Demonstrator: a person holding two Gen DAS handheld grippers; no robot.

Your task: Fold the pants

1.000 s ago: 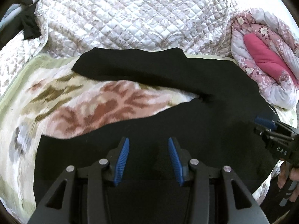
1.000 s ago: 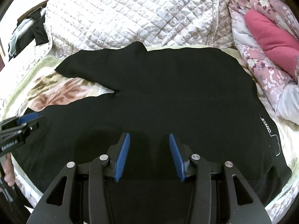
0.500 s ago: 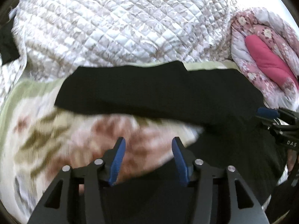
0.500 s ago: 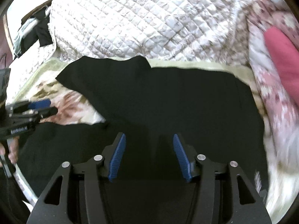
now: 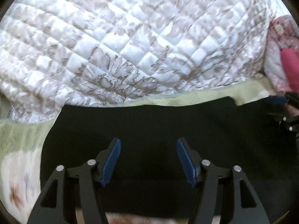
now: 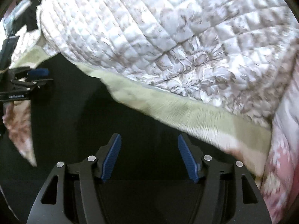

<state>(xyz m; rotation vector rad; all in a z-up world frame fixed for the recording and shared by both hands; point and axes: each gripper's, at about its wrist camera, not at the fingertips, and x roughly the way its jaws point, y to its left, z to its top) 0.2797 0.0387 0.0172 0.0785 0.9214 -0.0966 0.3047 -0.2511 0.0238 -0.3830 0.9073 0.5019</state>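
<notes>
Black pants (image 5: 149, 123) lie spread flat on a flowered blanket on the bed; they also fill the lower part of the right wrist view (image 6: 78, 115). My left gripper (image 5: 148, 145) is open and empty, just above the far leg of the pants near its far edge. My right gripper (image 6: 149, 141) is open and empty, above the far edge of the pants further right. Each gripper shows at the side of the other's view: the right one (image 5: 280, 102), the left one (image 6: 37, 74).
A white quilted bedspread (image 5: 130, 37) is bunched behind the pants. The pale green border of the flowered blanket (image 6: 186, 112) runs along the pants' far edge. A pink flowered quilt (image 5: 287, 65) lies at the right. Dark clothes (image 6: 29, 18) lie at the far left.
Both grippers have moved forward over the pants, from the near leg to the far edge. Both stayed open. The pants have not moved.
</notes>
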